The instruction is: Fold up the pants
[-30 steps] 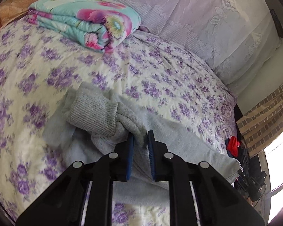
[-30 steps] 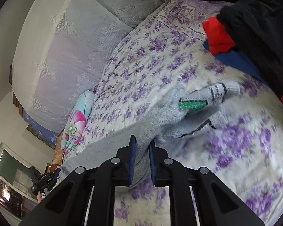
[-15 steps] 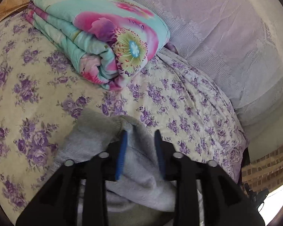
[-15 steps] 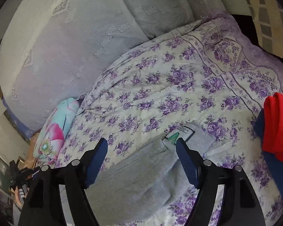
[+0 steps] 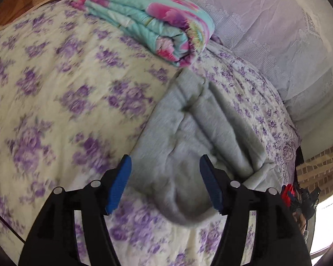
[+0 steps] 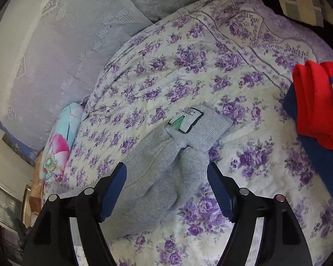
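Grey sweatpants (image 5: 195,133) lie rumpled on the purple-flowered bedspread (image 5: 55,93). In the left wrist view my left gripper (image 5: 165,178) hovers over their lower end, its jaws opening, blue pads (image 5: 119,184) apart and pressing on nothing. In the right wrist view the pants (image 6: 166,166) show a ribbed waistband with a white and green label (image 6: 185,119) turned up. My right gripper (image 6: 166,186) stands open above the cloth below that waistband, with fabric seen between the fingers but not pinched.
A folded teal and pink quilt (image 5: 157,22) lies at the head of the bed, just beyond the pants. Lace-covered pillows (image 5: 277,33) line the far side. Red (image 6: 315,104) and dark blue clothes (image 6: 322,166) are piled at the right edge.
Both grippers were shut on grey cloth a second ago; both have let go and spread wide. The pants now lie stretched out on the bed, the waistband laid flat.
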